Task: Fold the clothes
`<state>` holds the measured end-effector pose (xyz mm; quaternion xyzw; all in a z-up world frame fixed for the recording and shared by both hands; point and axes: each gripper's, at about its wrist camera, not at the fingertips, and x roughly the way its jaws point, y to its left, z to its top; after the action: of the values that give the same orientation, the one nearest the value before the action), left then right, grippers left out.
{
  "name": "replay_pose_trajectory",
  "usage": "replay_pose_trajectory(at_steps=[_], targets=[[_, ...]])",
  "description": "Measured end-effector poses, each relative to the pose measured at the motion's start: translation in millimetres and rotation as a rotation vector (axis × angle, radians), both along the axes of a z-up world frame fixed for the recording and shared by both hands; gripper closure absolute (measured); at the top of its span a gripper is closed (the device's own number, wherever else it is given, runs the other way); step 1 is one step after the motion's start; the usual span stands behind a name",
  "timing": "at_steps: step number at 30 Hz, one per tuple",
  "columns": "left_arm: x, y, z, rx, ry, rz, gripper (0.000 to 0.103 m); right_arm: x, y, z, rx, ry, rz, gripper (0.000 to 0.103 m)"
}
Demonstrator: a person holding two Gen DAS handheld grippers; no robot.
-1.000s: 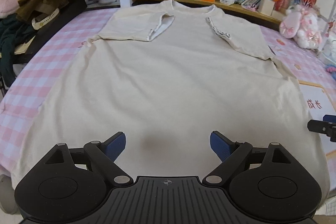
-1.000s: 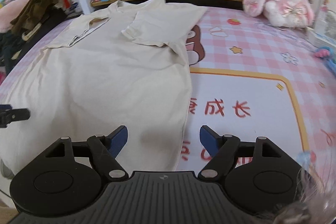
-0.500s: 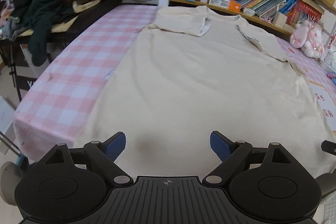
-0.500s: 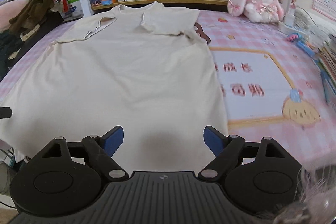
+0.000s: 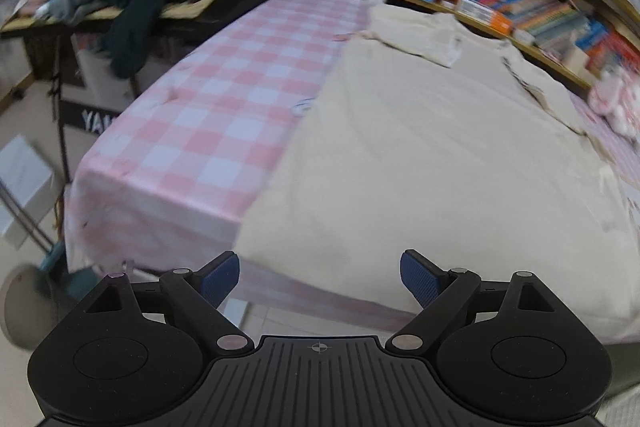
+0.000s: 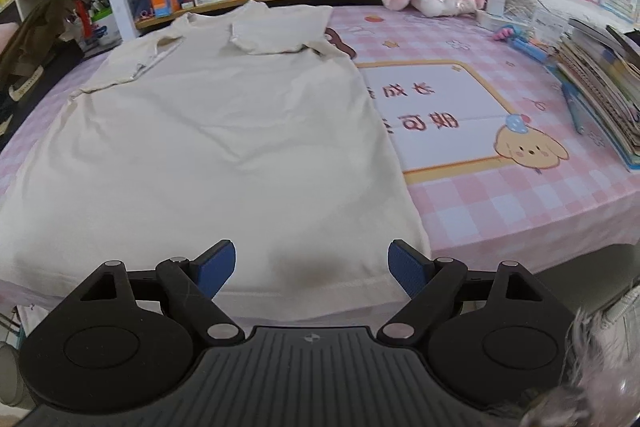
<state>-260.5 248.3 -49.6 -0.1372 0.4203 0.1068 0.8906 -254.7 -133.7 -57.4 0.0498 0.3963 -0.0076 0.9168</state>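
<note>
your left gripper [image 5: 320, 277] hangs spread and empty off the near left hem corner of the cream shirt [image 6: 208, 147], flat on the table with both sleeves folded in, body unfolded, and your right gripper [image 6: 311, 267] spread over the hem.

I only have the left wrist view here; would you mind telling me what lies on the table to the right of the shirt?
Observer: A printed mat with a cartoon puppy lies beside the shirt, touching its right edge.
Operator: Thank you. Anything near the table's right edge?
Observer: A stack of books sits there, apart from the shirt.
Operator: And are the right tongs holding anything?
Observer: No, the right tongs are open over the hem, near the shirt's right corner.
</note>
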Motion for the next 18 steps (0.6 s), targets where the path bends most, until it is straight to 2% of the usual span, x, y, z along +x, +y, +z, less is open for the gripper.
replay_pose_trajectory(at_steps=[8, 11, 18], targets=[[-5.3, 12.8, -11.7, -0.008, 0.033, 0.054, 0.013, -0.5, -6.3, -7.7, 0.007, 0.037, -0.027, 0.020], [-4.6, 15.5, -14.7, -0.035, 0.051, 0.065, 0.013, -0.6, -8.7, -10.6, 0.011, 0.051, -0.037, 0.020], [-6.6, 16.2, -13.9, -0.042, 0.029, 0.047, 0.013, 2.1, -18.0, -19.0, 0.060, 0.084, -0.069, 0.020]])
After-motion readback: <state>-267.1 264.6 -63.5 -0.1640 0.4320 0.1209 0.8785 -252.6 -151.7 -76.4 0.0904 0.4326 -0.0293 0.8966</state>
